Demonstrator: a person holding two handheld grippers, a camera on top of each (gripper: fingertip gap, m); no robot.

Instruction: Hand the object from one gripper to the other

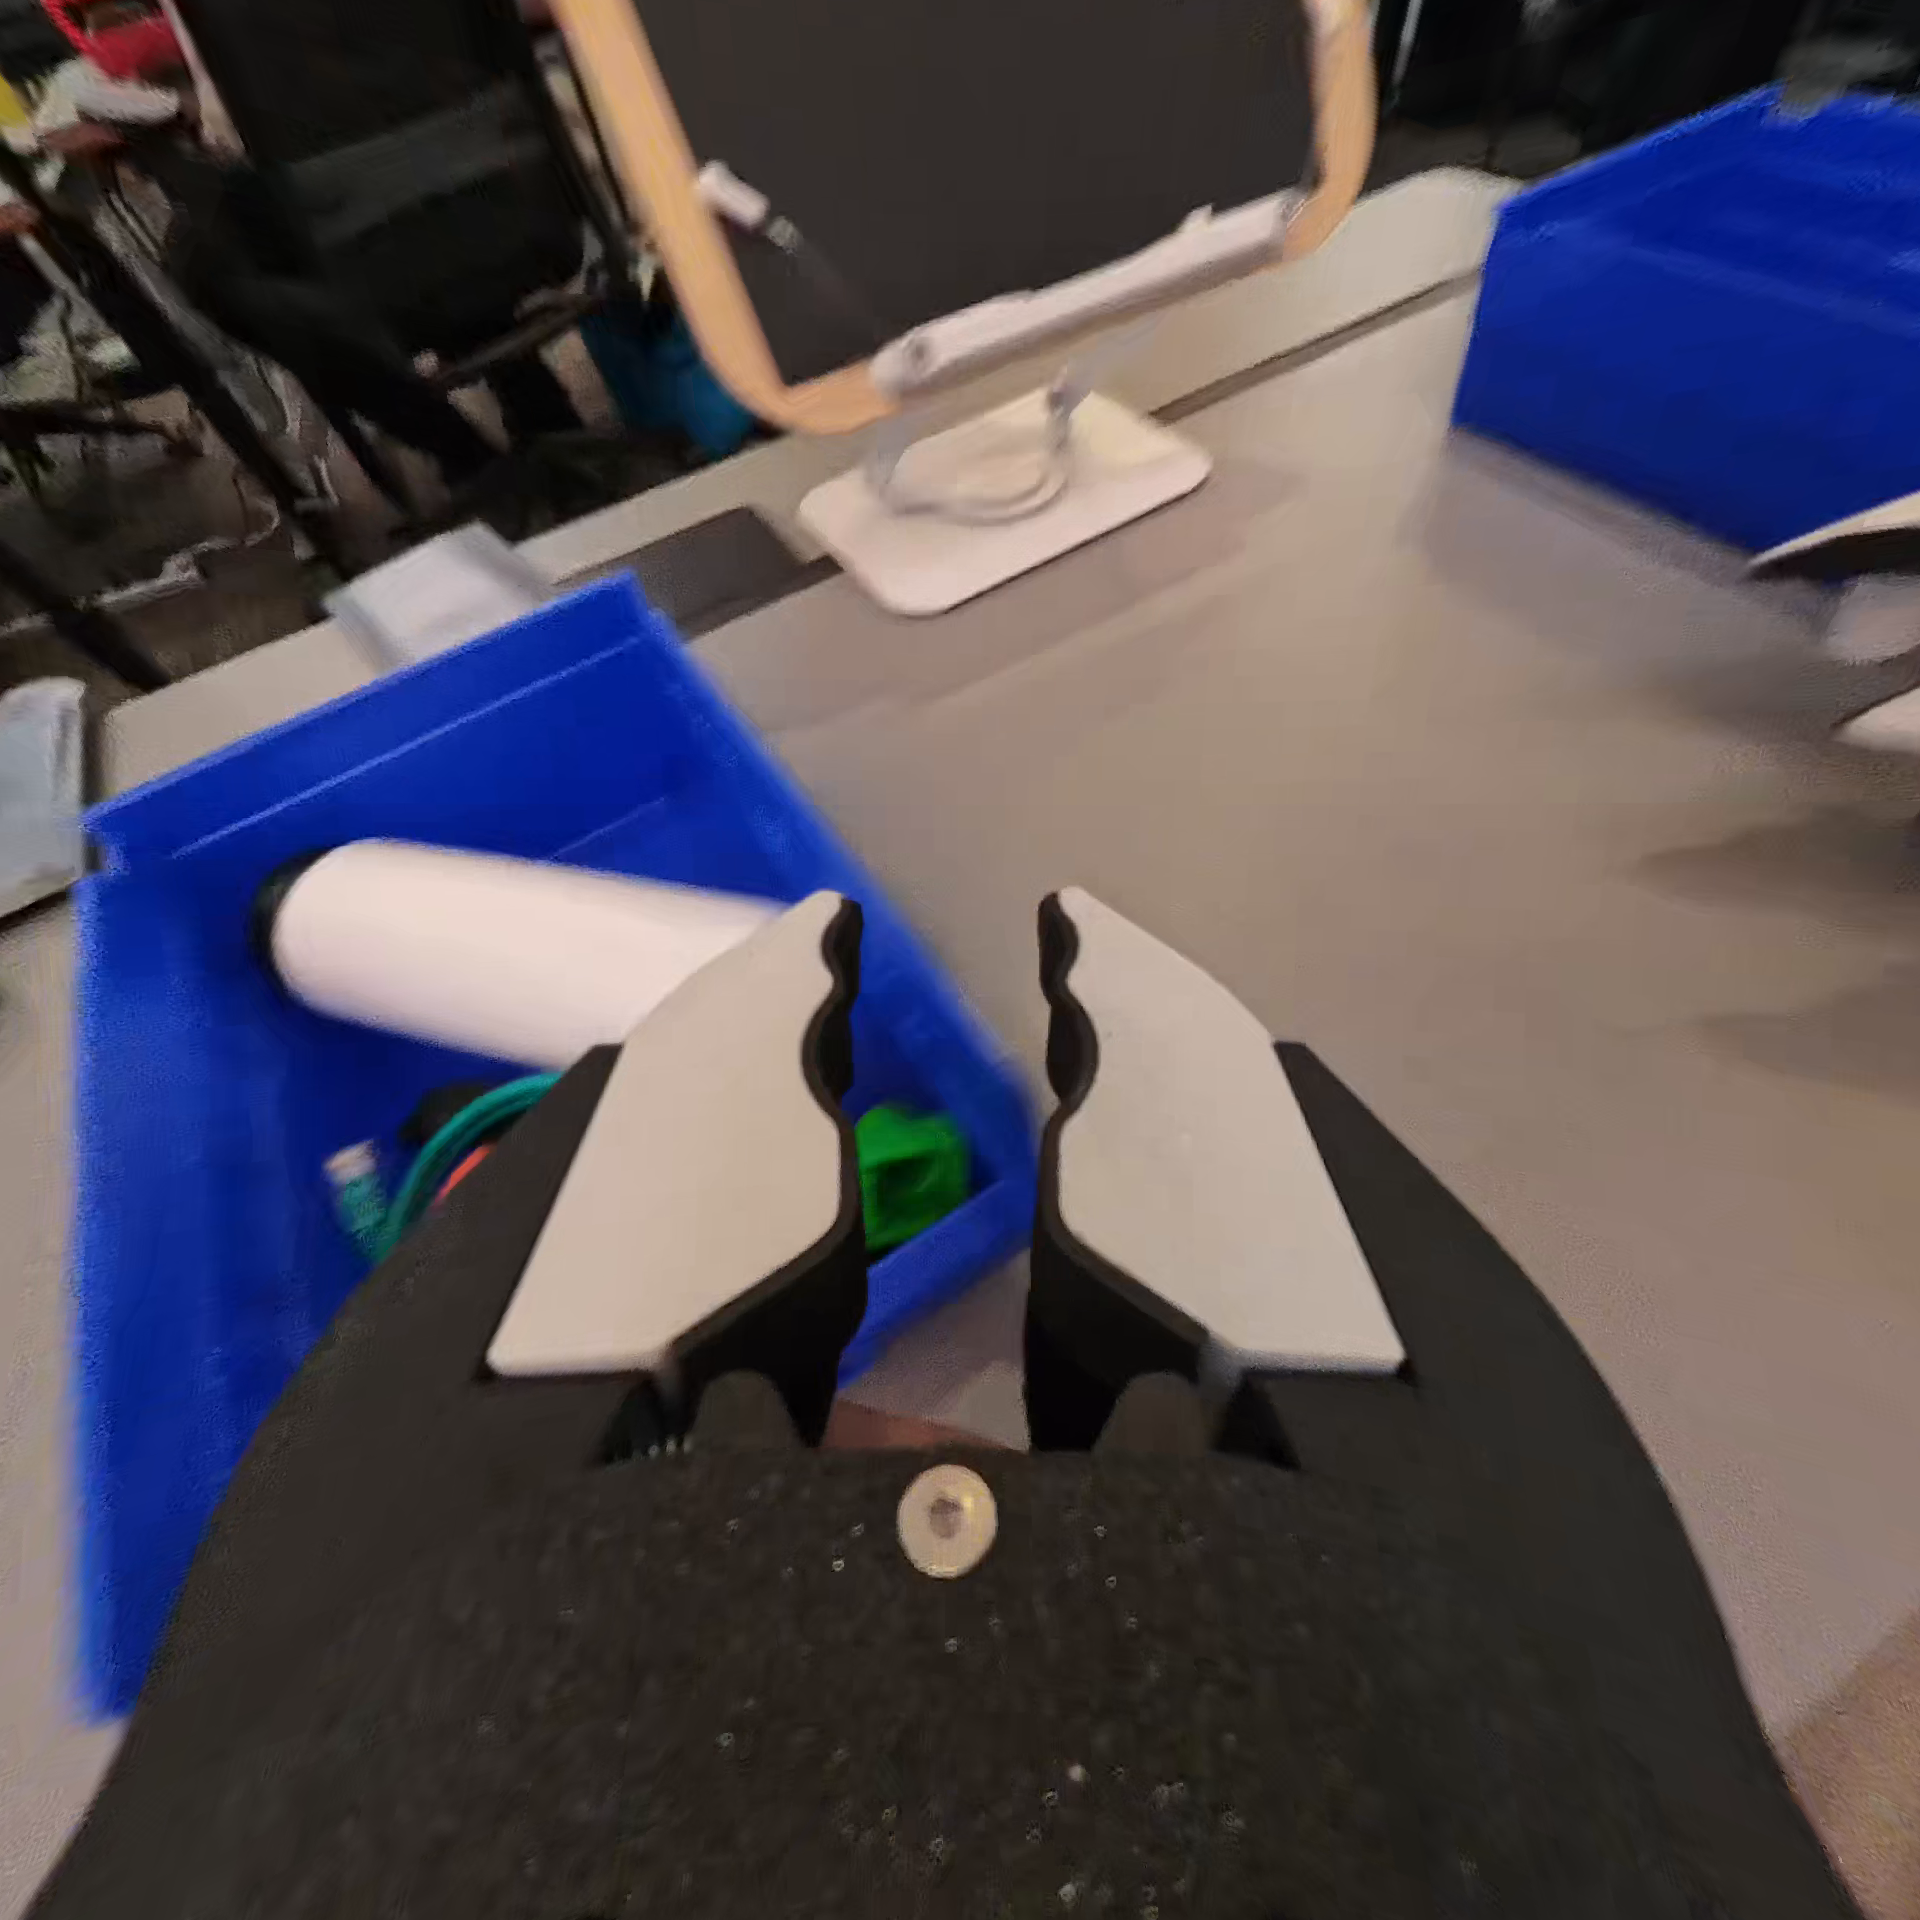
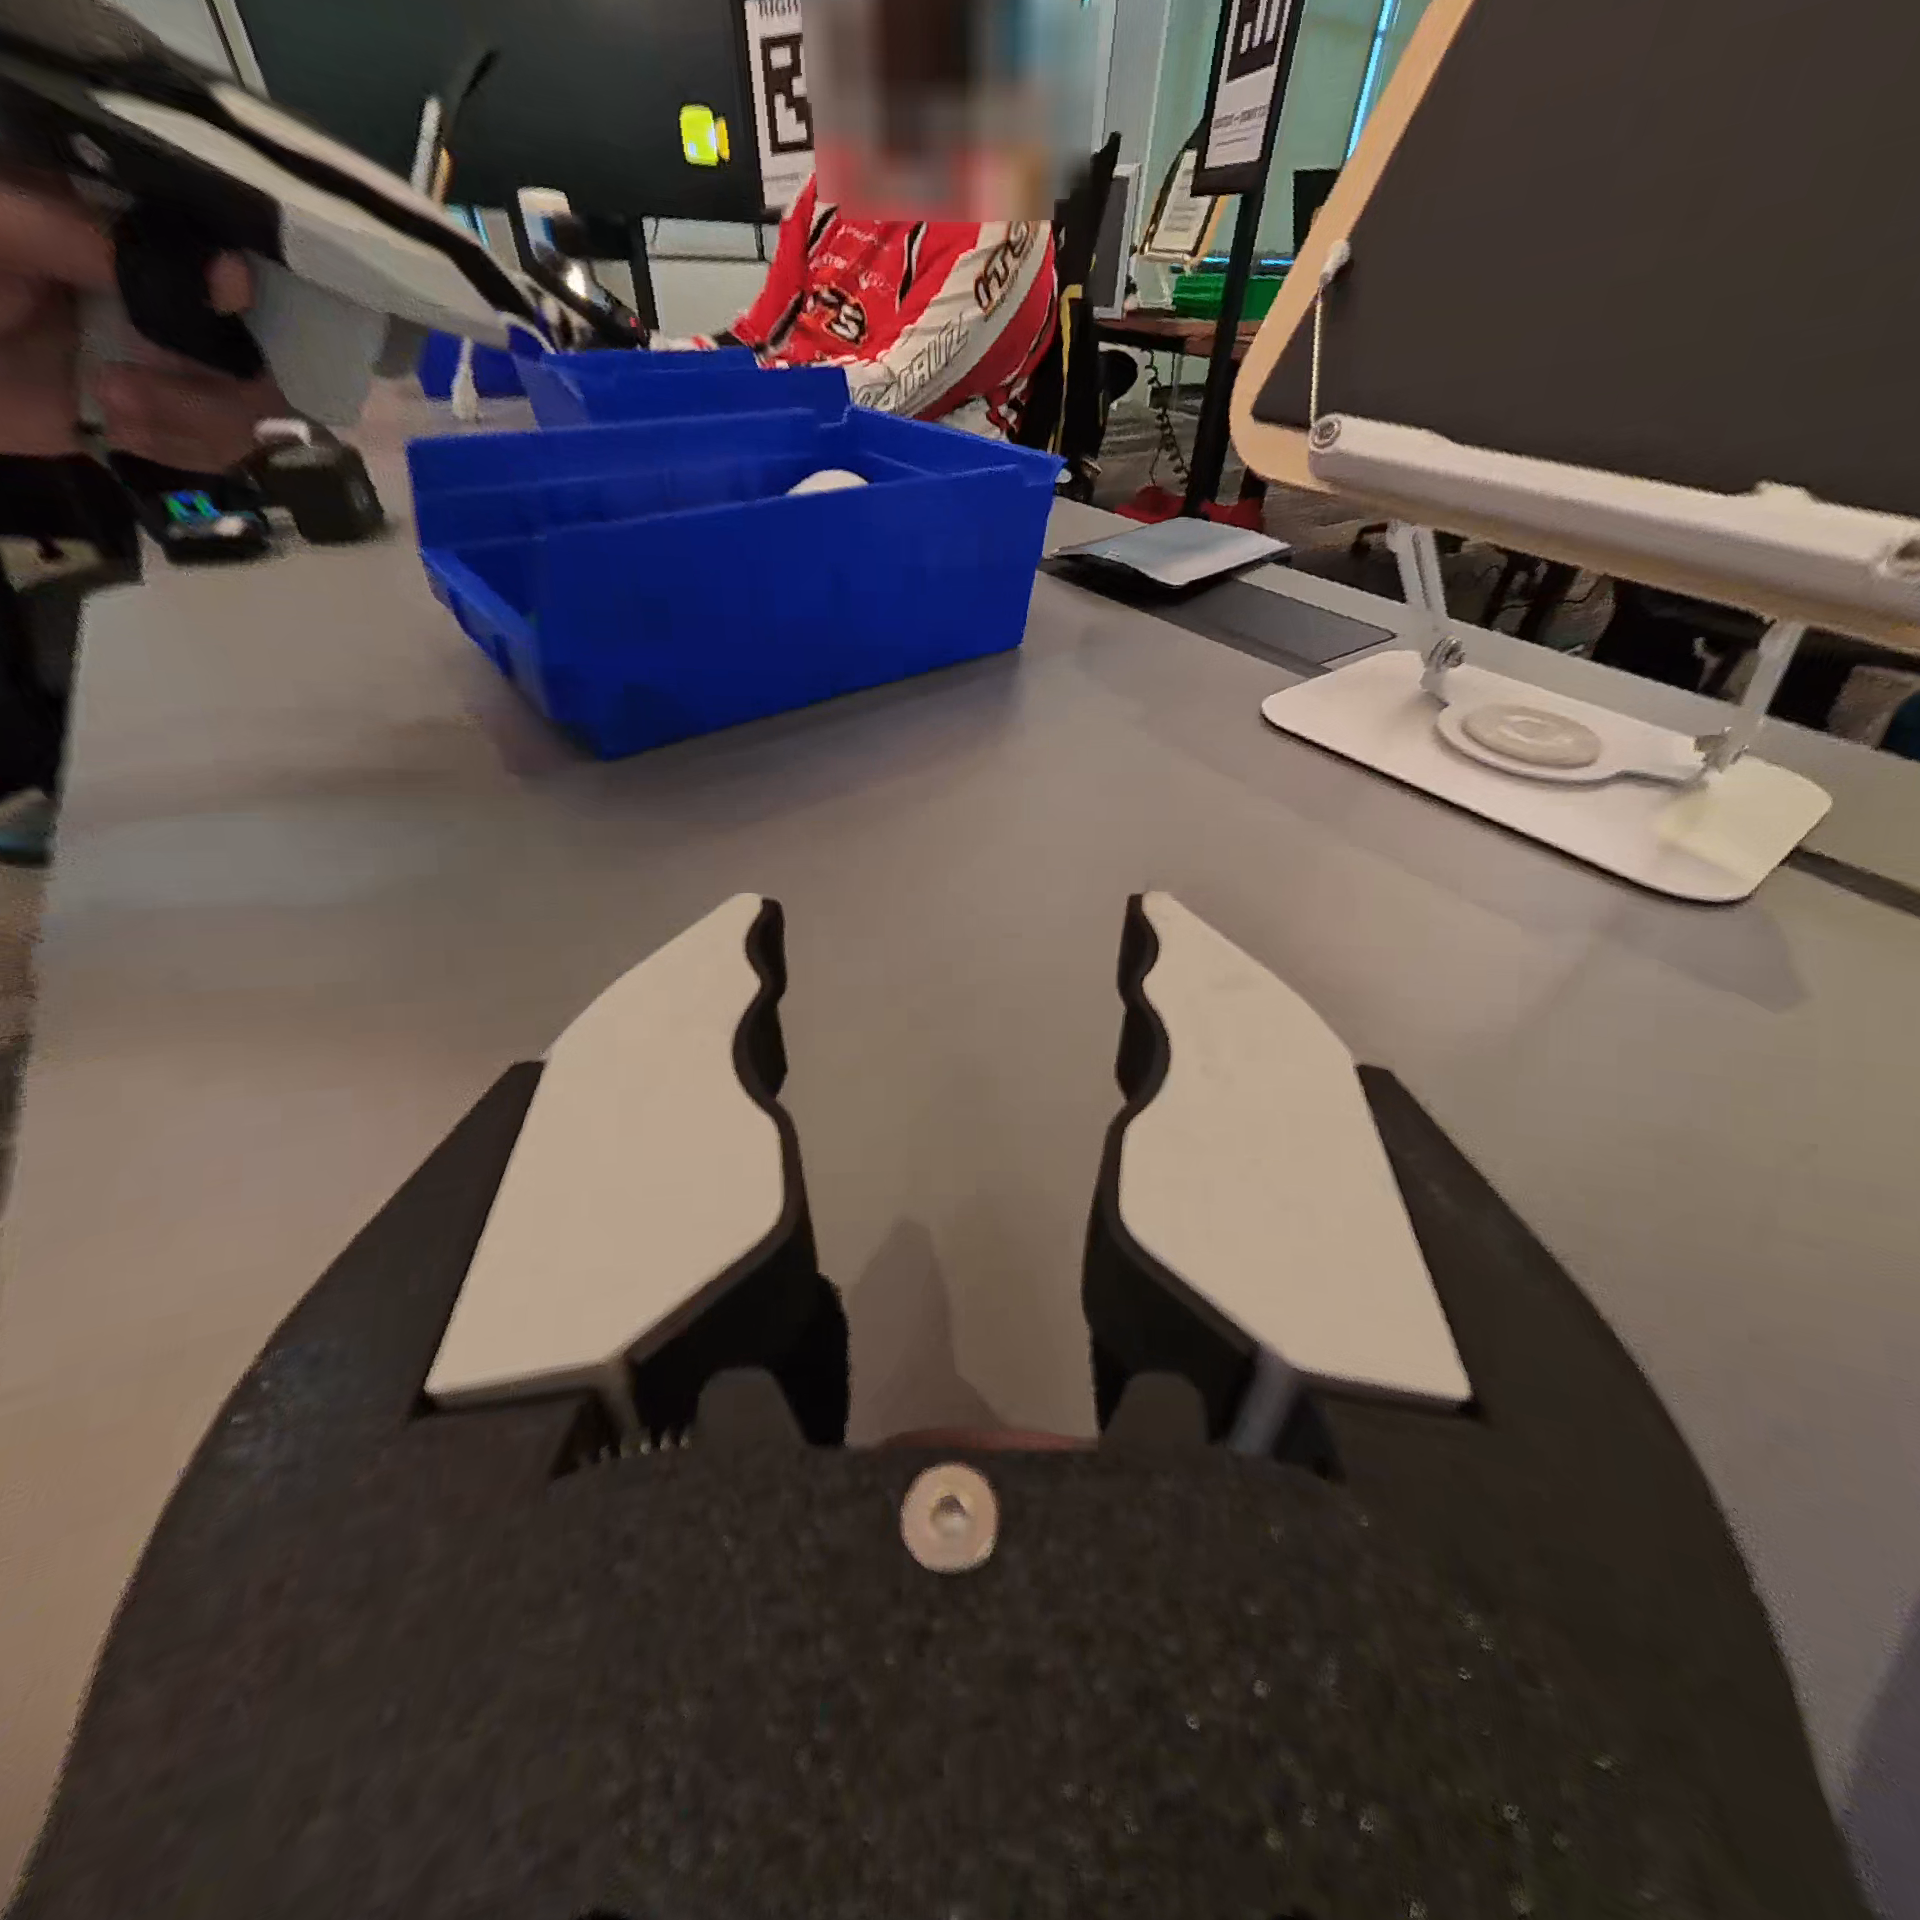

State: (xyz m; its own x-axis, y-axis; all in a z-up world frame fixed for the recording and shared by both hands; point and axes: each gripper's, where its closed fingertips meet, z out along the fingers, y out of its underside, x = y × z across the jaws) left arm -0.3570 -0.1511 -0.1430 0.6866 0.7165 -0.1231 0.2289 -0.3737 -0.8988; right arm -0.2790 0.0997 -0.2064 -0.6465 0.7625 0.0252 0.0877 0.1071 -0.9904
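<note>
The left gripper (image 1: pixel 951 914) hangs spread and empty over the bin (image 1: pixel 208 1195); the white cylinder (image 1: pixel 488 951) may roll from its narrow gap.

Left hand-held gripper (image 1: pixel 950 914) hides part of the blue bin's (image 1: pixel 208 1143) blurred contents

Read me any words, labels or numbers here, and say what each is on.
I won't quote writing; these things bear it.
Jersey: printed lettering.
Poster: print above a square code.
Black sign: too small to read.
Left wrist view: none.
</note>
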